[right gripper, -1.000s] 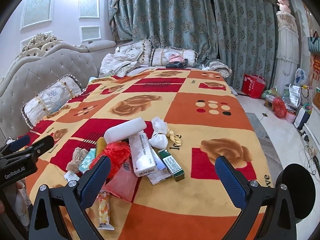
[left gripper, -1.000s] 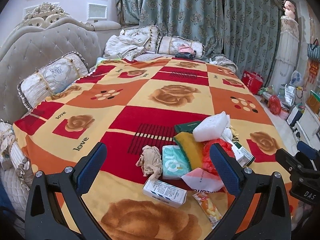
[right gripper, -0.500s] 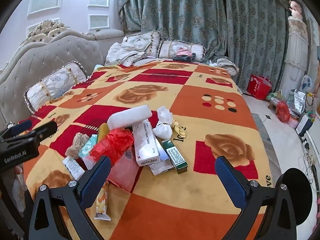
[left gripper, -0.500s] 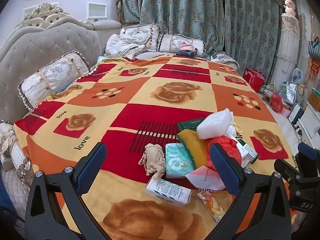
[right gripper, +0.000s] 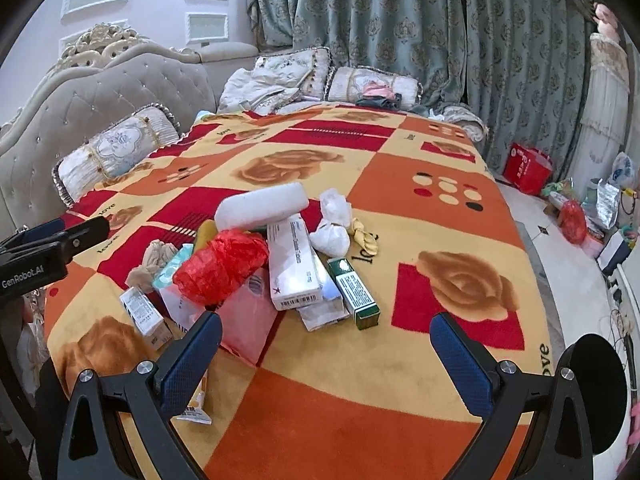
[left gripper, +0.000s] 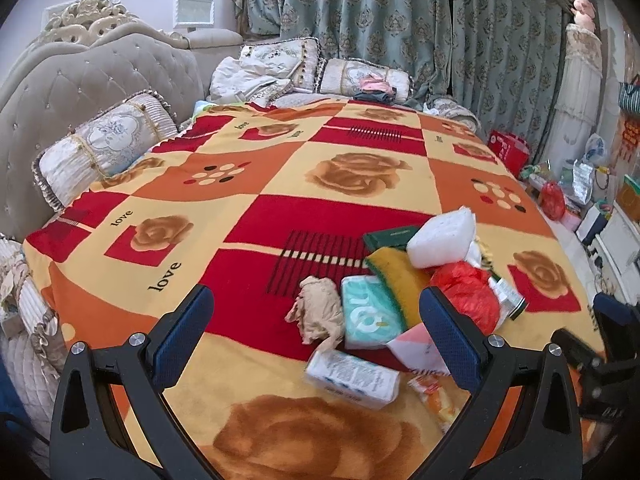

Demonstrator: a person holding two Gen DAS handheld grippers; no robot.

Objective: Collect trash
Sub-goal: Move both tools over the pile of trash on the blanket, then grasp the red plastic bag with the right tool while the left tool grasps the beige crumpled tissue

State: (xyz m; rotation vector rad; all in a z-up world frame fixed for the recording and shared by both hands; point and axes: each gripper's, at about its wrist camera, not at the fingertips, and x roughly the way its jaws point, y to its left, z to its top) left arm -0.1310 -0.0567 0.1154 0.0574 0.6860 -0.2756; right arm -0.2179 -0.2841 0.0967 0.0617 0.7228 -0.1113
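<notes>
Trash (right gripper: 256,264) lies heaped on the blanket (right gripper: 400,392), near its front edge. Only the right view shows the green box (right gripper: 354,292) beside the red bag (right gripper: 222,266), long axis running away from the camera; the left view shows the sponge (left gripper: 398,278). Left gripper (left gripper: 316,332) and right gripper (right gripper: 324,354) both gape wide, holding nothing.

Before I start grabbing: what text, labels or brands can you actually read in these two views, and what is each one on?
"GenRobot.AI": on the left gripper body, seen from the right wrist view.
"love": woven on the blanket in several squares.
White carton: barcode and print, too blurred to read.
Green box: label too small to read.
Small white box: print blurred.
Teal tissue pack: logo unreadable.
</notes>
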